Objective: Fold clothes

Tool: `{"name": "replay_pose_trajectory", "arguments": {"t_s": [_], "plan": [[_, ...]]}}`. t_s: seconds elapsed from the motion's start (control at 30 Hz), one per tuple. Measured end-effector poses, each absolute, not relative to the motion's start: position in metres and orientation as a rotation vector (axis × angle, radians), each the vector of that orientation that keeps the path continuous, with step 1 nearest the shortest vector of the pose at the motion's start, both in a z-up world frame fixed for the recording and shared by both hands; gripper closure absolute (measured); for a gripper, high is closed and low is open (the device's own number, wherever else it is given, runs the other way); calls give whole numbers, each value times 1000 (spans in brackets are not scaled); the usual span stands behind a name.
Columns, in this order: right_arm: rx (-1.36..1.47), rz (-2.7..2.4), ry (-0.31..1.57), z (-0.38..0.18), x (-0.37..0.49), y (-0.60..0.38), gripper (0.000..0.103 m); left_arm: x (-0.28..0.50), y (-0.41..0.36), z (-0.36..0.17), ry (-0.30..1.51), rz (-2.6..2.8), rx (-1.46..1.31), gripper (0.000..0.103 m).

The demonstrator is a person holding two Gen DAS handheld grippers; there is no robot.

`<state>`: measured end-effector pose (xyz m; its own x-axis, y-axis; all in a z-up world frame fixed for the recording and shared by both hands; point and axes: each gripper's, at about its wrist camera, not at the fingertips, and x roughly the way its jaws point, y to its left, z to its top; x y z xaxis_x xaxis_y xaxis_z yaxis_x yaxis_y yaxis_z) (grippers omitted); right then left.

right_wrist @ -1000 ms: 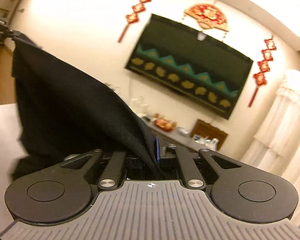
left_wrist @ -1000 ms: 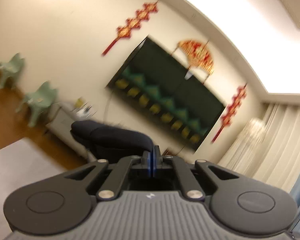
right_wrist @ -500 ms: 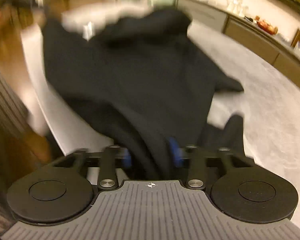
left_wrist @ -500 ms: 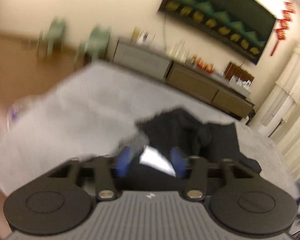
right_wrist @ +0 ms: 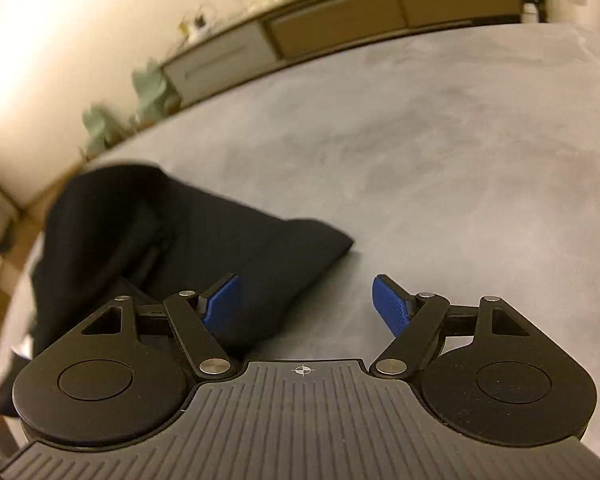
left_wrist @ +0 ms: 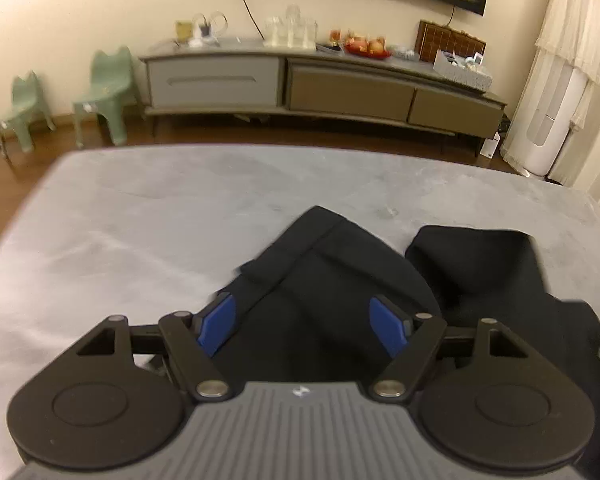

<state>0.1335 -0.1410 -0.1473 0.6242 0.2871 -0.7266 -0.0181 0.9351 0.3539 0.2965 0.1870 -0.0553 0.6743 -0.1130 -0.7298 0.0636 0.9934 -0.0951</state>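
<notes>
Broadly, the grey desk carries the black garment, lying rumpled. Both grippers, left gripper and right gripper, hover with jaws spread, empty. Judged wise: flatten creases, then pinch matching edges.

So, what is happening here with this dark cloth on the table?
A person is folding clothes with a handheld gripper in each hand. A black garment lies rumpled, not flat, on the grey table. Both grippers are open and hold nothing. The left gripper hovers right over the garment, its blue fingers spread above the fabric. The right gripper sits at the garment's edge, partly over bare table. No fold is visible yet.
</notes>
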Motion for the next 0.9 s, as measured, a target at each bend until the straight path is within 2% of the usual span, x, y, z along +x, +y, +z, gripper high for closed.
{"name": "replay_pose_trajectory", "arguments": {"t_s": [0.1, 0.13, 0.17, 0.2, 0.23, 0.27, 0.5, 0.7, 0.9], "plan": [[229, 177, 861, -152, 147, -122, 29, 321, 176, -96, 896, -121, -94, 25], [195, 189, 857, -152, 155, -115, 48, 327, 169, -109, 921, -121, -50, 25], [167, 209, 861, -152, 163, -110, 69, 331, 164, -118, 924, -115, -11, 30], [140, 229, 865, -151, 170, -104, 101, 333, 167, -117, 904, -105, -20, 67], [103, 230, 853, -149, 174, -99, 102, 335, 169, -116, 886, -94, -30, 93], [60, 217, 830, -144, 176, -94, 102, 337, 179, -109, 876, -56, -47, 98], [66, -209, 505, -63, 166, -196, 103, 275, 310, -32, 593, 287, -370, 98], [102, -428, 585, -91, 162, -257, 103, 271, 327, -68, 718, 331, -342, 94], [136, -412, 549, -77, 168, -266, 103, 265, 345, -39, 526, 278, -458, 99]]}}
